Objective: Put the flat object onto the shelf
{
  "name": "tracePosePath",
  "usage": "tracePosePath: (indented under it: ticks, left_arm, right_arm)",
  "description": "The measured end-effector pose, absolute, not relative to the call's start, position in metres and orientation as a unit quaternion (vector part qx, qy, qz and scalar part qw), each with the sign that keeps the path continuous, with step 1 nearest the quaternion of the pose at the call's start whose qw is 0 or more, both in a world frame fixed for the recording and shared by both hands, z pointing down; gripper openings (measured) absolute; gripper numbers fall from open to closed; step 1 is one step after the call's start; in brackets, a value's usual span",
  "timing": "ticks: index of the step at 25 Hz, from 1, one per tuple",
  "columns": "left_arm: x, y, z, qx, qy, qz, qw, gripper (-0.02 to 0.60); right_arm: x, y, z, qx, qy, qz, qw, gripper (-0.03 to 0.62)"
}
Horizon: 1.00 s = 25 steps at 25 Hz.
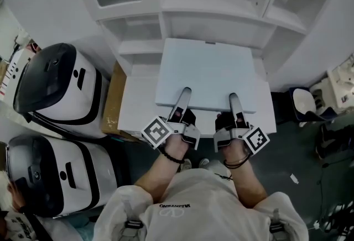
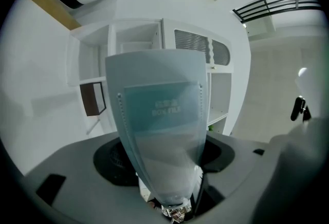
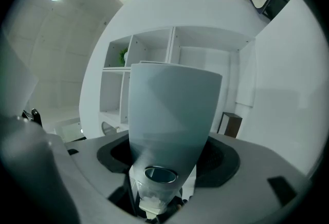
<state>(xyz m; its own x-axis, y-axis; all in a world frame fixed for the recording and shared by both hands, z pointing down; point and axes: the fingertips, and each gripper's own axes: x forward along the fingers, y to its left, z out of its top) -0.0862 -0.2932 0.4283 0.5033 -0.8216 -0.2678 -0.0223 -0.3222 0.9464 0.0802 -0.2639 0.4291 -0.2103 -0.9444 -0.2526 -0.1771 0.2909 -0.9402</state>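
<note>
The flat object is a pale blue box file [image 1: 210, 73], held level in front of the white shelf unit [image 1: 213, 5]. Its far edge reaches the open middle compartment. My left gripper [image 1: 184, 94] is shut on the file's near edge at the left. My right gripper [image 1: 233, 98] grips the same edge at the right. In the left gripper view the file [image 2: 160, 115] rises from between the jaws and shows a printed label. In the right gripper view the file [image 3: 172, 110] fills the centre, with the shelf compartments [image 3: 154, 48] behind it. The jaw pads are hidden by the file.
A white ledge [image 1: 131, 115] lies under the file. Two white-and-black machines [image 1: 55, 85] [image 1: 52, 179] stand at the left, with a cardboard box [image 1: 113, 103] between them and the shelf. A white-seated chair [image 1: 304, 103] and cables sit on the dark floor at the right.
</note>
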Motion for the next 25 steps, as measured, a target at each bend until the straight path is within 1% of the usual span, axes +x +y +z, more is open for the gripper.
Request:
tracePosePath:
  ticks: [14,19,25]
  left_arm:
    - [-0.073,-0.342,0.370,0.723,-0.294,-0.409,0.473,0.307]
    - [-0.072,-0.353,0.346,0.730,-0.286,-0.421,0.457,0.308]
    - [-0.065,-0.378,0.320,0.735,-0.282,-0.432,0.441,0.308]
  right_arm:
    - [0.094,-0.317,0.372,-0.405,0.676,-0.401,0.467,0.322]
    - [0.097,-0.329,0.343,-0.402,0.693,-0.383,0.460,0.322]
    - [0.106,-0.357,0.315,-0.396,0.698,-0.365,0.471,0.322]
